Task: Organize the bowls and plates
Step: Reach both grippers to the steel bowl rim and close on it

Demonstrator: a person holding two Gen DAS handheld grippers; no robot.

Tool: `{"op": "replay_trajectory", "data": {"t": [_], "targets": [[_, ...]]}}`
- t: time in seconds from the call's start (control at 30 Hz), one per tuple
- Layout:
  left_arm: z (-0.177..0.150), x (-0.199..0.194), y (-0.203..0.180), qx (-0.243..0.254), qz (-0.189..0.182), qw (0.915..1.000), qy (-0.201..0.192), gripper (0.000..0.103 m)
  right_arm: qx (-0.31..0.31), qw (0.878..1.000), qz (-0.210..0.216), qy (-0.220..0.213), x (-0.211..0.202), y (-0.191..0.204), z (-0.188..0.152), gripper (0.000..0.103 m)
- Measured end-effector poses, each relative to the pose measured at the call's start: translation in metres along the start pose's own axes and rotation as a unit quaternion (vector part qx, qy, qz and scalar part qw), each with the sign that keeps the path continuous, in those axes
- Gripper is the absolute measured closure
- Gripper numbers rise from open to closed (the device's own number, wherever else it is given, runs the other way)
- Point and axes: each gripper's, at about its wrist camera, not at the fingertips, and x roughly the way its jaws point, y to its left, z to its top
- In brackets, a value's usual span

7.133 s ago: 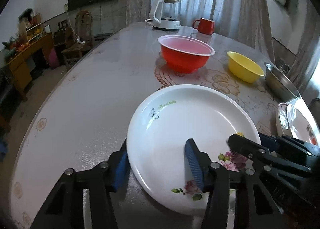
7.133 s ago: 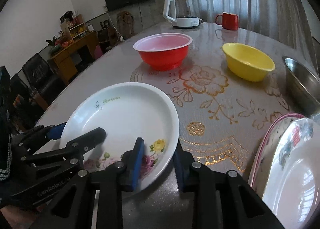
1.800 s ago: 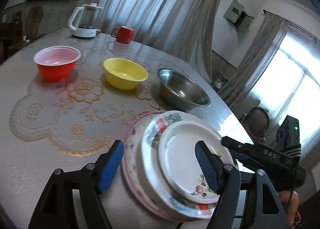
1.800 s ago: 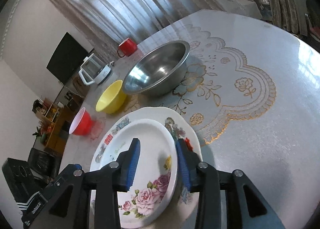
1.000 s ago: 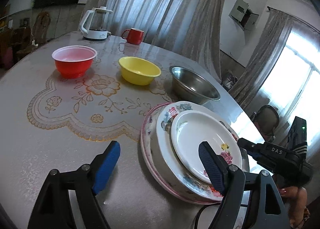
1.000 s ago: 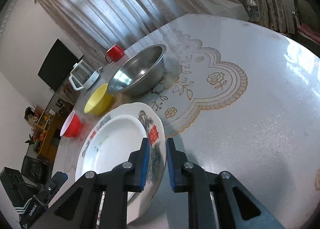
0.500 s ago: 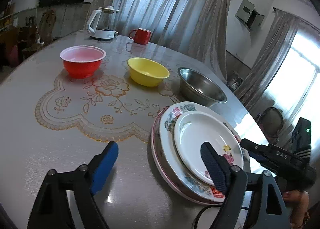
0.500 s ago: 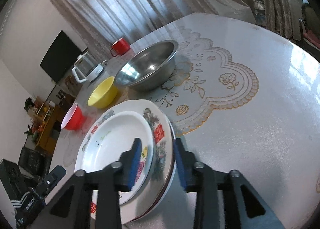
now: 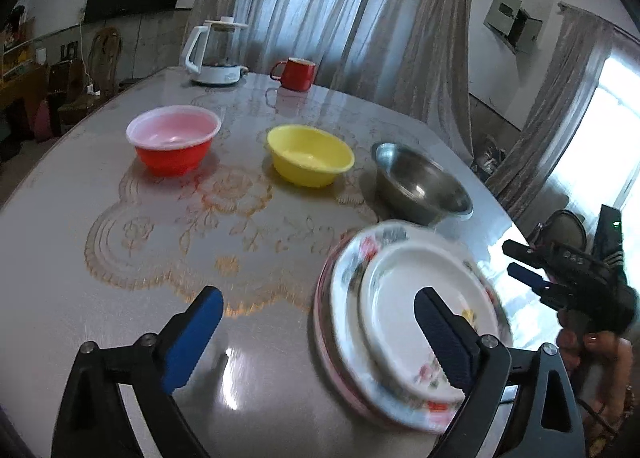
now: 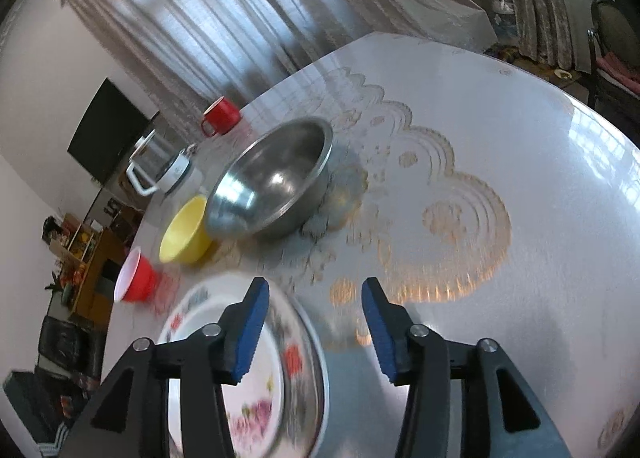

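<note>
A stack of plates (image 9: 404, 322) lies on the table, a small white flowered plate (image 9: 420, 310) on top of two larger ones. It also shows in the right wrist view (image 10: 256, 390). A red bowl (image 9: 174, 144), a yellow bowl (image 9: 310, 154) and a steel bowl (image 9: 420, 184) stand in a row behind it. My left gripper (image 9: 316, 334) is open and empty, its right finger over the stack. My right gripper (image 10: 316, 332) is open and empty at the stack's right rim; it shows in the left wrist view (image 9: 524, 262).
A white kettle (image 9: 216, 54) and a red mug (image 9: 296, 74) stand at the table's far side. The table (image 10: 520, 138) has a gold floral pattern and a curved edge. Chairs and curtains stand beyond it on the right.
The small flowered plate, first held by both grippers, now rests on the stack. My right gripper has let go, opened wider and pulled back. My left gripper has drawn back to the left.
</note>
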Motion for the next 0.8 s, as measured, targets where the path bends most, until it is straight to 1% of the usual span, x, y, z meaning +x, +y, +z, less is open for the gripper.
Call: {"op": "replay_trajectory", "data": {"t": [0.13,0.23,0.37,0.47,0.57,0.63,0.7,0.77,0.8], "targets": [[0.032,0.008,-0.012,0.011,0.005,0.9999,-0.01,0.006,-0.01,1.0,-0.015,-0.004,0.017,0.003,0.029,0.054],[0.054,0.021,-0.023,0.024,0.013,0.9996,-0.009,0.006,-0.009,1.0,-0.008,-0.001,0.029,0.005,0.047,0.054],[0.078,0.047,-0.031,0.022,0.004,0.9996,0.015,0.006,-0.001,1.0,0.011,0.01,0.049,0.005,0.07,0.054],[0.09,0.07,-0.04,0.02,-0.004,0.9992,0.035,0.006,0.013,0.999,0.005,0.028,0.069,0.002,0.084,0.054],[0.098,0.09,-0.052,0.034,-0.007,0.9983,0.047,0.007,0.004,0.999,-0.005,0.039,0.084,0.005,0.09,0.054],[0.103,0.106,-0.061,0.056,-0.002,0.9969,0.056,0.012,0.001,0.999,-0.014,0.042,0.093,0.005,0.092,0.054],[0.107,0.124,-0.072,0.081,-0.001,0.9942,0.071,0.019,-0.001,0.999,-0.022,0.049,0.102,0.003,0.093,0.055],[0.108,0.139,-0.078,0.094,-0.002,0.9917,0.087,0.022,-0.003,0.998,-0.032,0.061,0.112,0.001,0.092,0.069],[0.108,0.149,-0.082,0.097,-0.007,0.9902,0.1,0.025,-0.001,0.997,-0.033,0.067,0.116,-0.001,0.091,0.071]]}}
